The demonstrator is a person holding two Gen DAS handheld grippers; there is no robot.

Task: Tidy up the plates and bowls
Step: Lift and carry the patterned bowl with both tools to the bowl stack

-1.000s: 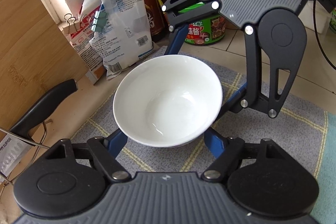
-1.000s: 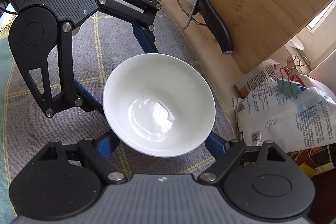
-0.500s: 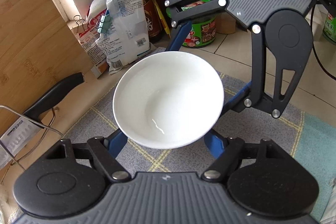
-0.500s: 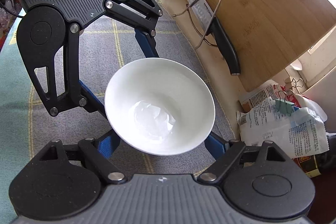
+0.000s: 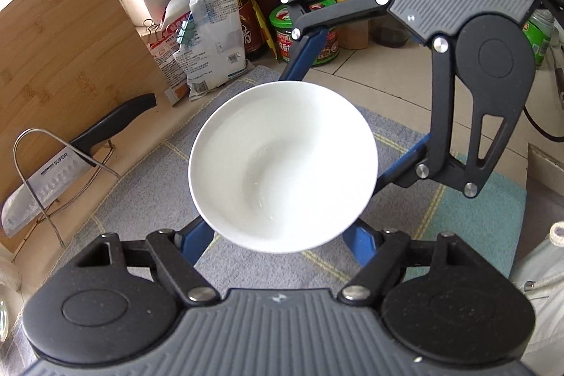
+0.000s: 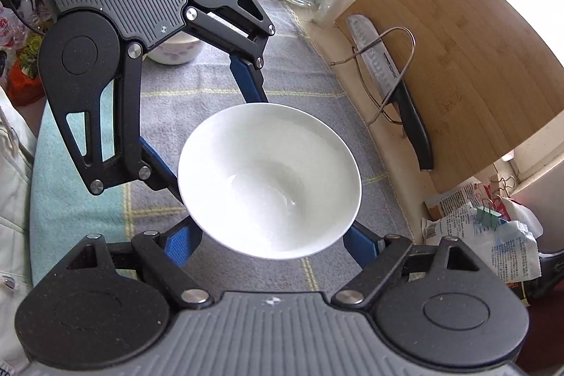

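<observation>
A white bowl (image 5: 283, 166) is held in the air above a grey checked mat (image 5: 148, 199); the left gripper (image 5: 278, 236) clamps its blue fingers on the bowl from 6 o'clock, and the right gripper (image 5: 338, 104) grips it from 1 o'clock; a knife (image 5: 70, 157) in a wire stand lies at 9 o'clock against a wooden cutting board (image 5: 67, 59); seasoning packets (image 5: 208, 41) stand at 11 o'clock.

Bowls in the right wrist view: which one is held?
The plain white bowl, gripped by both tongs; the flower-patterned bowl sits on the mat behind the left tongs.
</observation>
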